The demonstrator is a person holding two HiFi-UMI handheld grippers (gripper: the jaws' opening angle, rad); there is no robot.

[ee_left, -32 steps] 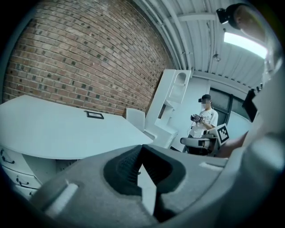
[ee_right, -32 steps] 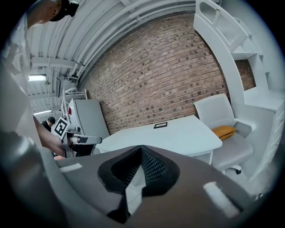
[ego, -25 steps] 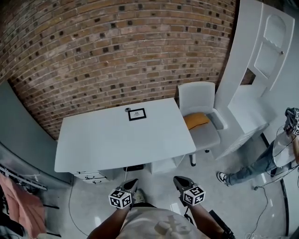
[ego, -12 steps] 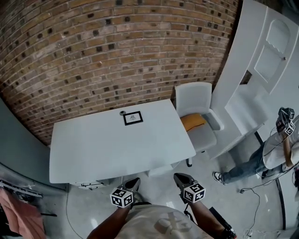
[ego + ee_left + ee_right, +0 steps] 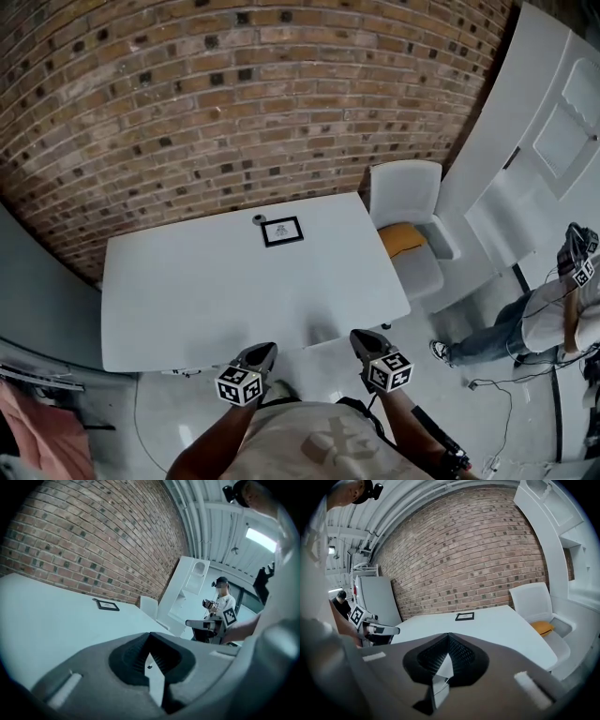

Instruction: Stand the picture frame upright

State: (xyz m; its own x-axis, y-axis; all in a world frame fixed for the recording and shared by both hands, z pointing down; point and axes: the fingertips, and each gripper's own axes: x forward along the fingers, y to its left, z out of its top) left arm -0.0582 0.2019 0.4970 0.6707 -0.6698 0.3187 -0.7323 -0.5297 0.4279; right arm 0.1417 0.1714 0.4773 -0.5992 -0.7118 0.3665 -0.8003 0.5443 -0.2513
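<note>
Table closer, picture frame lying flat

Picture frame lies flat on the table, well apart from left claw and right claw.

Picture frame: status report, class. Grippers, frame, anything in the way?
Left gripper and right gripper shut, empty, at near edge of table. Frame lies flat by far edge, untouched. Small round thing just left of frame.

Even, soft daylight; strong fisheye bending at edges.
</note>
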